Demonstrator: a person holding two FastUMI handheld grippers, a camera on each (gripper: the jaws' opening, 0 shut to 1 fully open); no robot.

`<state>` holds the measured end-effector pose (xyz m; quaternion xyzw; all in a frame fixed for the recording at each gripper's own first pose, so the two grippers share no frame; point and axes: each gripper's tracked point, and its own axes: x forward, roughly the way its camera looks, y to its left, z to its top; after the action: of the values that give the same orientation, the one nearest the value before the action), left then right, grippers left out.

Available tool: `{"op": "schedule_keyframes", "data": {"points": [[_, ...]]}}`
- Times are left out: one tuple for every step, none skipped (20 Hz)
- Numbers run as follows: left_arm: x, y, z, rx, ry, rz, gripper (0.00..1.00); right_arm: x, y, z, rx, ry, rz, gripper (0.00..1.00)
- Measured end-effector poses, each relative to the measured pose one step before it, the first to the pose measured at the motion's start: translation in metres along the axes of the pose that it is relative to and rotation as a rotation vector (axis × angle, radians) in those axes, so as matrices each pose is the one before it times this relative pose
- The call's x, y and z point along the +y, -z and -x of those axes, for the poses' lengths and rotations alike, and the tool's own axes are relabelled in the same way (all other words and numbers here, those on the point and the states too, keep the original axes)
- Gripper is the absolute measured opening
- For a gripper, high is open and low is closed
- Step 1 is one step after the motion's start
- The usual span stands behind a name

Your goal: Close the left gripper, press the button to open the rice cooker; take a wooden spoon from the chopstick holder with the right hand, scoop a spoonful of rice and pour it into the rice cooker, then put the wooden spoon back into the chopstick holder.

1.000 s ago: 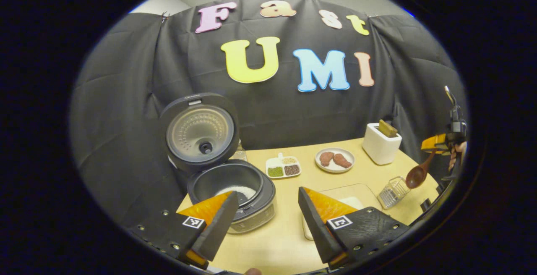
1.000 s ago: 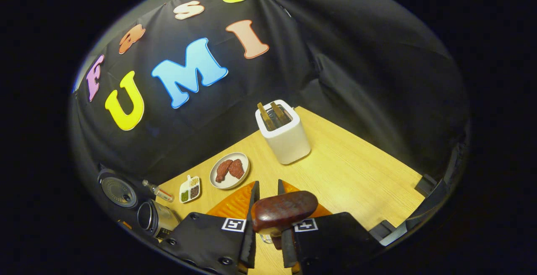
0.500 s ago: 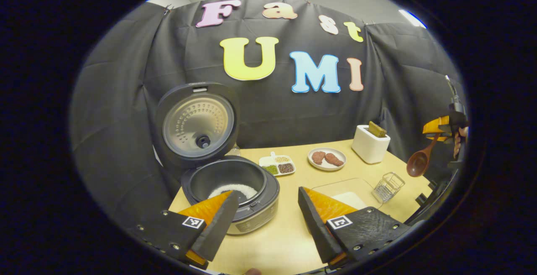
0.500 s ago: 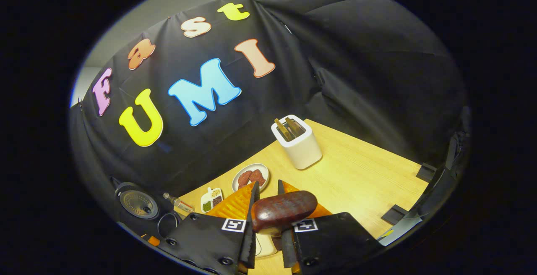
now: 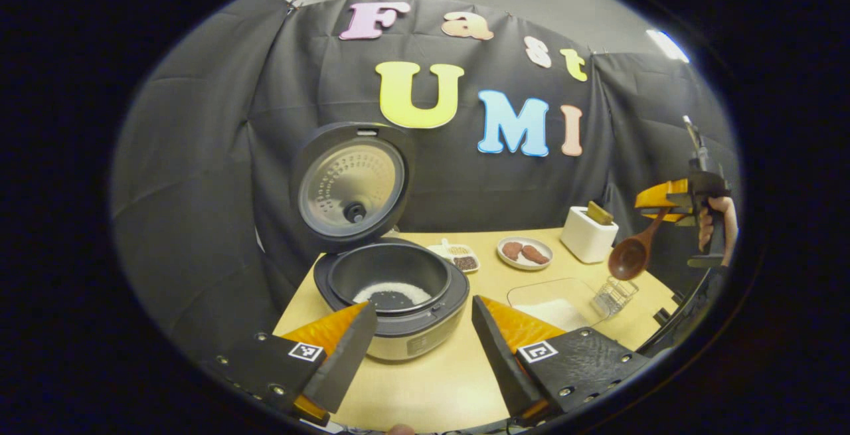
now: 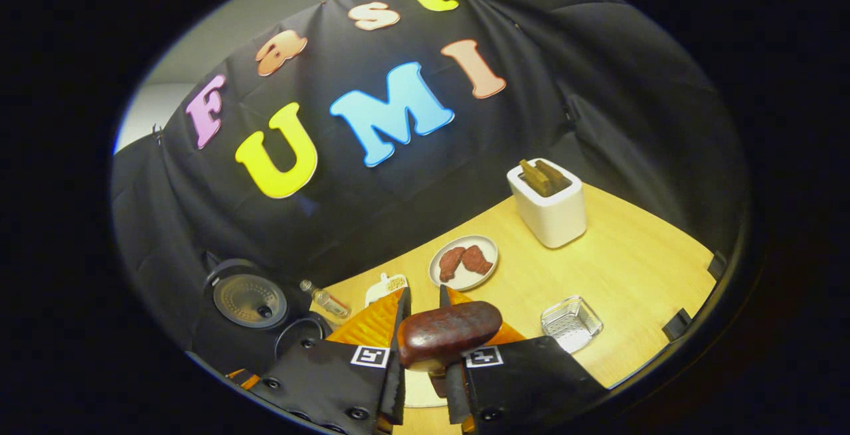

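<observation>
Since a second ago the right tool (image 6: 422,339), clamped on the wooden spoon (image 5: 631,257), has swung so the wire chopstick holder (image 6: 571,323) shows on the table (image 6: 631,269). Left tool (image 5: 418,345) hangs wide open, holding nothing. Rice cooker (image 5: 392,289) stands open with rice inside; judging by that, only returning the spoon to the holder is left.

The wooden table (image 5: 458,382) carries the open rice cooker (image 5: 392,302), plate (image 5: 524,253), toaster (image 5: 588,236), rice tray (image 5: 554,299) and chopstick holder (image 5: 612,295).
</observation>
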<state>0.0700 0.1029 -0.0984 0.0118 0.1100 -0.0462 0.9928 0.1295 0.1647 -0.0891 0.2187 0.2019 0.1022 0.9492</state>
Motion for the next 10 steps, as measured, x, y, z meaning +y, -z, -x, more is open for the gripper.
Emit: {"op": "schedule_keyframes", "data": {"points": [[0.0067, 0.00154, 0.0031, -0.00088, -0.00551, -0.00572, 0.9, 0.0065, 0.01089, -0.00963, 0.017, -0.00656, 0.02891, 0.25], [0.00577, 0.00229, 0.00105, 0.00316, -0.00553, -0.00194, 0.9, 0.00428, 0.01326, -0.01139, 0.01992, 0.00196, 0.02983, 0.25], [0.00234, 0.00533, 0.00194, 0.00571, -0.00203, 0.00488, 0.9, 0.00362, 0.01374, -0.01121, 0.02101, 0.00108, 0.03183, 0.25], [0.00234, 0.00442, 0.00131, 0.0077, -0.00168, 0.01023, 0.9, 0.00465, 0.01507, -0.01048, 0.02648, -0.00037, 0.02538, 0.25], [0.0039, 0.00464, -0.00004, 0.00963, -0.00566, 0.01032, 0.87, 0.00381, 0.01418, -0.00867, 0.02978, -0.00258, 0.02701, 0.25], [0.00449, 0.00392, 0.00023, 0.00811, -0.00784, 0.0083, 0.87, 0.00204, 0.01541, -0.00831, 0.0331, 0.00475, 0.02869, 0.25], [0.00546, 0.00228, 0.00052, 0.00632, -0.00864, 0.00523, 0.91, 0.00198, 0.01088, -0.00674, 0.02411, 0.00689, 0.02804, 0.25], [0.00439, 0.00238, 0.0033, 0.00312, -0.01024, 0.00282, 0.9, 0.00289, 0.00824, -0.00668, 0.01528, 0.00414, 0.01975, 0.24], [0.00493, 0.00075, 0.00197, 0.00225, -0.00967, 0.00232, 0.9, 0.00287, 0.00616, -0.00643, 0.01095, 0.00101, 0.00991, 0.24], [0.00487, -0.00049, 0.00049, 0.00145, -0.00788, 0.00254, 0.9, 0.00379, 0.00874, -0.00565, 0.01108, 0.00204, 0.00162, 0.25]]}}
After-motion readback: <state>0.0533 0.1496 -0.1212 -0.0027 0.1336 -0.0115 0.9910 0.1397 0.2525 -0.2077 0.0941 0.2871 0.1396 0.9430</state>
